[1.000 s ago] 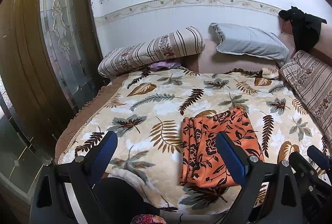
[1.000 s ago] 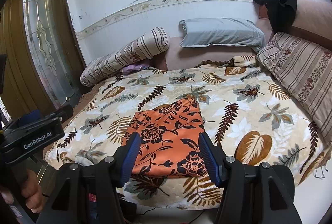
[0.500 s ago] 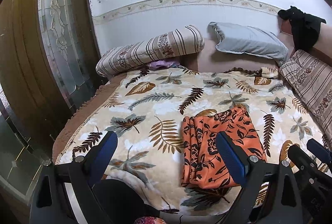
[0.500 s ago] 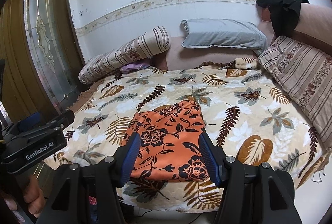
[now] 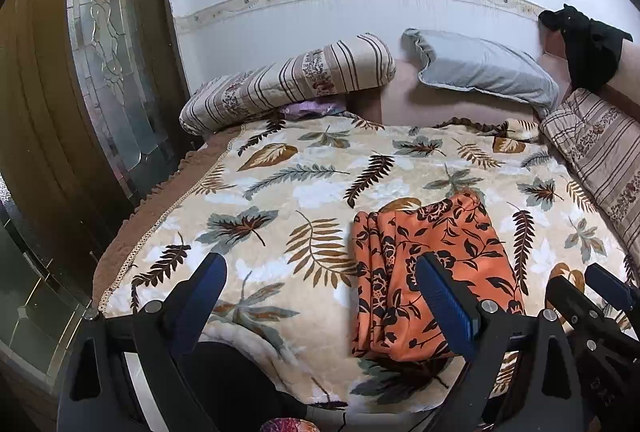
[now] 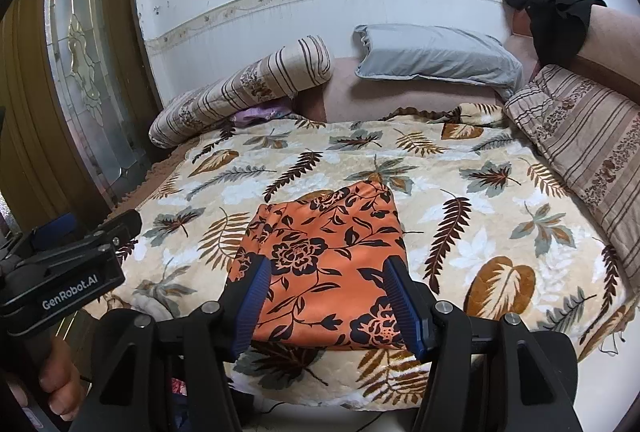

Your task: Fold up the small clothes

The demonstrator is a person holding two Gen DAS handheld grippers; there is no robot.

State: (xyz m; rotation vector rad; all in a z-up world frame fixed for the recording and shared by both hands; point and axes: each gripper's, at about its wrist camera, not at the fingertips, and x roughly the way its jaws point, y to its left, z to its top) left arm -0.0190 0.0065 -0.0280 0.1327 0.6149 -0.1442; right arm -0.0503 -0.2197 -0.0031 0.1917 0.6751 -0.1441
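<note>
Orange floral garment [image 6: 326, 260] lies folded flat on the leaf-print blanket [image 6: 500, 191], near the bed's front edge. Right gripper [image 6: 328, 306] hovers over its near end, jaws spread, pinching nothing. Left gripper [image 5: 320, 308] jaws wide apart, empty, beside the garment's left edge.

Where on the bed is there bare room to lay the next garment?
Widest free patch: blanket left of the orange cloth, out to the fringed edge. Another on its right, up to the striped cushion. A band behind it, before the bolster and grey pillow. Crowded along the head and right side.
</note>
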